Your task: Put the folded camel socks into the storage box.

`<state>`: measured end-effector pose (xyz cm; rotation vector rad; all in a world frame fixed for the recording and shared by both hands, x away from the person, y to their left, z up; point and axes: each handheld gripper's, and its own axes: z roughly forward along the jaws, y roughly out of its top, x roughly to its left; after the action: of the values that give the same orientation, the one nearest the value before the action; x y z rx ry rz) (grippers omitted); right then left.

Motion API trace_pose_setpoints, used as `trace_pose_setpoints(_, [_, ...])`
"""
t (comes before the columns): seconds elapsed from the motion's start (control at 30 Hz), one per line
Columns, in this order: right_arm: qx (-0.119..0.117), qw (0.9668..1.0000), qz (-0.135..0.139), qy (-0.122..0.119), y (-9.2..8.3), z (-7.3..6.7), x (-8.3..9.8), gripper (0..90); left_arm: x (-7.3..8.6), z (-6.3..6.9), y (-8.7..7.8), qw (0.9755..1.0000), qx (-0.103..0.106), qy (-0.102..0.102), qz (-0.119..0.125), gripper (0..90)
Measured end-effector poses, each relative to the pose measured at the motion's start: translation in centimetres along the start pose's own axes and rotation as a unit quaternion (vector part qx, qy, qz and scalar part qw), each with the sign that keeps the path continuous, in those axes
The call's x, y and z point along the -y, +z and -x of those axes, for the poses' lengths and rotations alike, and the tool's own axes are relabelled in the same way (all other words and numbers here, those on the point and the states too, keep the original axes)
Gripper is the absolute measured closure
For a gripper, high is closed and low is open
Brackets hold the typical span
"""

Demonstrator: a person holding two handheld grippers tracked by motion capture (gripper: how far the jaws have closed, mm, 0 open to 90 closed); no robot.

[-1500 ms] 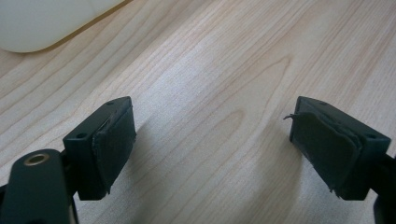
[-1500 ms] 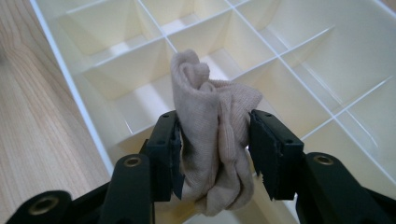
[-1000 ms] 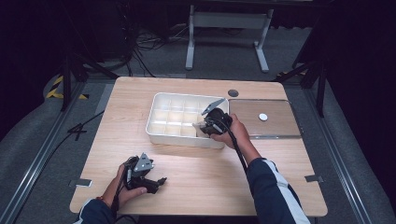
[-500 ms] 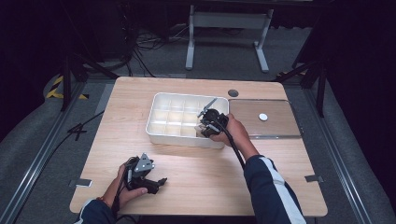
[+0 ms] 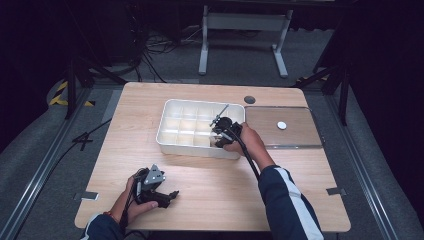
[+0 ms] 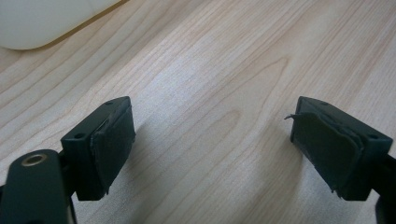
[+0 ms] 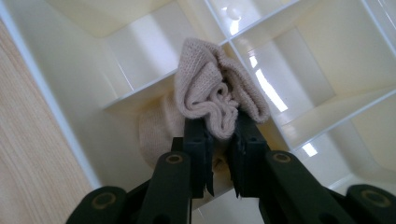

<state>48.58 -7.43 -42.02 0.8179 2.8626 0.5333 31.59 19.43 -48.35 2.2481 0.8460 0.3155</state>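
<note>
Dark floor and cable runs surround a pale wooden table [image 5: 210, 200], which carries everything in play. Largest on it is the white divided tray [image 5: 172, 135], with a clear flat lid [image 5: 295, 132] lying beside it, well off to the far side of the right gripper.

Right gripper [image 7: 223, 135] reaches into the near right corner of the tray, its 2 jaws drawn narrow and pinching a beige knitted cloth [image 7: 205, 88]. The cloth bunches up above the pads and part of it hangs below them against a compartment wall. It looks like a sock or similar small knit, though I cannot tell which.

By the look of it, this cloth is light, soft and limp, not fragile or slippery; the knit should grip well on the pads. It will sag and drag, so loose folds could catch on a divider. A pinch through the gathered middle, as now, seems the sound place to hold it.

From above, the right gripper [image 5: 226, 131] is angled down and forward into the tray, forearm stretched across the table edge. The left gripper [image 5: 159, 192] rests near the table's near edge, well apart from the tray, held level in the hand; its jaws stand wide over bare wood, with nothing between the pads [image 6: 112, 140].
</note>
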Motion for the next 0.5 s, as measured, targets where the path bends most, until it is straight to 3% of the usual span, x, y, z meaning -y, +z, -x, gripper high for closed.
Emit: trace_pose_setpoints(0.5, [0.005, 0.9999, 0.011, -0.010, -0.23, -0.07, 0.32, 76.6, -0.02, -0.03, -0.01, 1.0000, 0.000, 0.001, -0.001, 14.0])
